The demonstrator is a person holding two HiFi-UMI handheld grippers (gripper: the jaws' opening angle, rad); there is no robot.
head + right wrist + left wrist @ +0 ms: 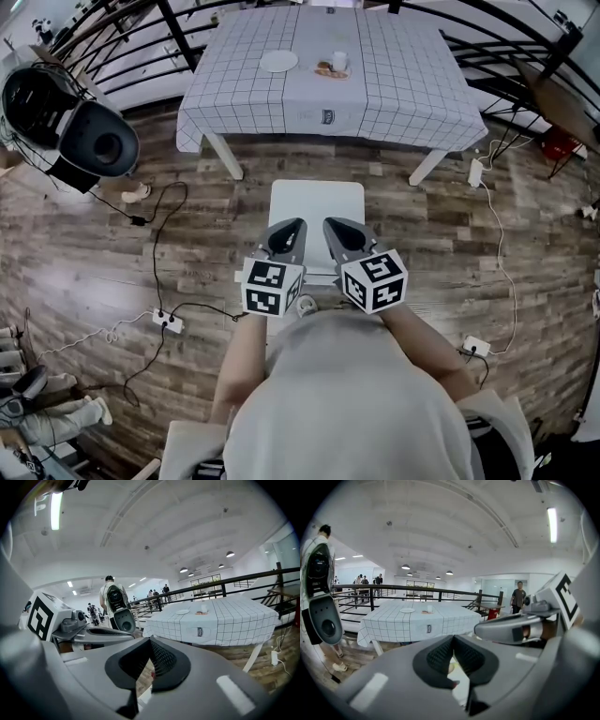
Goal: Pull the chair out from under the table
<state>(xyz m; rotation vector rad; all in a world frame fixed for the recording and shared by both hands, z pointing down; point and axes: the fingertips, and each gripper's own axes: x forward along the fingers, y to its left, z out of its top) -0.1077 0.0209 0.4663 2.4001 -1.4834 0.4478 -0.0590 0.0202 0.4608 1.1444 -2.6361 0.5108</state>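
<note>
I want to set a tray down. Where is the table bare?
On the table, the whole right half, from the cup to the right edge, is bare, and so is the near strip between the plate and the front edge. The far middle is crowded: plate, cup and a snack sit close together.

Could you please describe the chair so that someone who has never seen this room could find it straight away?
Find the table under the checked cloth at the top of the head view. On the wooden floor just in front of it stands the chair. Its plain white square seat sets it apart from the gridded cloth and dark boards.
</note>
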